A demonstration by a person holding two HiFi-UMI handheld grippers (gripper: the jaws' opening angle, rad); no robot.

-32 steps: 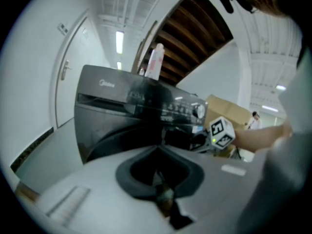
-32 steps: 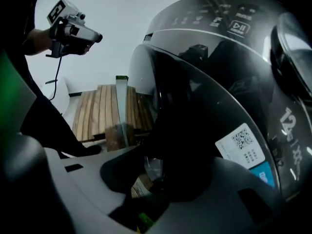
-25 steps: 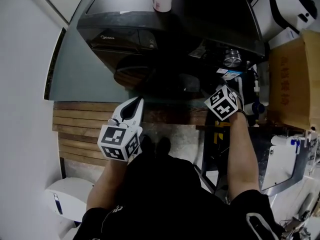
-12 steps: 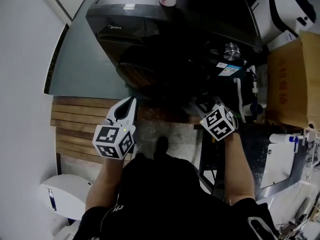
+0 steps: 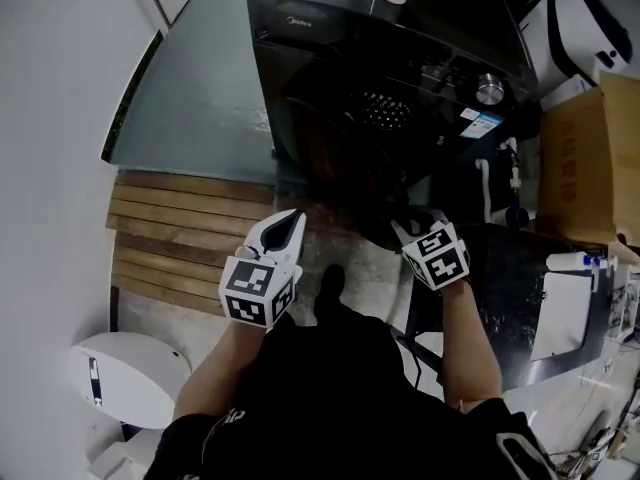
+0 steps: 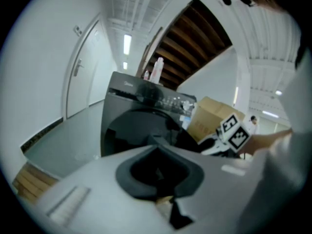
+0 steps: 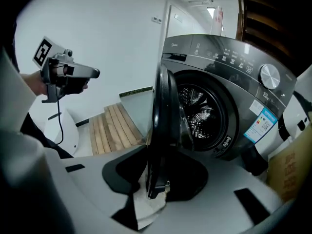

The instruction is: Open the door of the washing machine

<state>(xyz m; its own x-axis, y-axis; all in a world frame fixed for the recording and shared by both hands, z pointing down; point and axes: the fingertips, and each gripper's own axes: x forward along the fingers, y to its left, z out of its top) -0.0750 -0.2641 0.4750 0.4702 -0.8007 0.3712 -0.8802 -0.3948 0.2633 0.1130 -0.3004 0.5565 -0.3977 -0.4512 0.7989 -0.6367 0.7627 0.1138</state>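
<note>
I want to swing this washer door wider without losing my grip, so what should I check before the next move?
1. Right gripper on the door edge: ok; its jaws have just been closing, with the edge between them.
2. Door unlatched: ok; it stands swung away from the drum.
3. Left gripper clear of the door: ok; shut, holding nothing.
4. Bottle on the washing machine upright: ok.
5. How much further the door can swing: cannot tell.

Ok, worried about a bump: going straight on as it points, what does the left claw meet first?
Probably the outer face of the open door, before the washing machine itself; depth is unclear.
</note>
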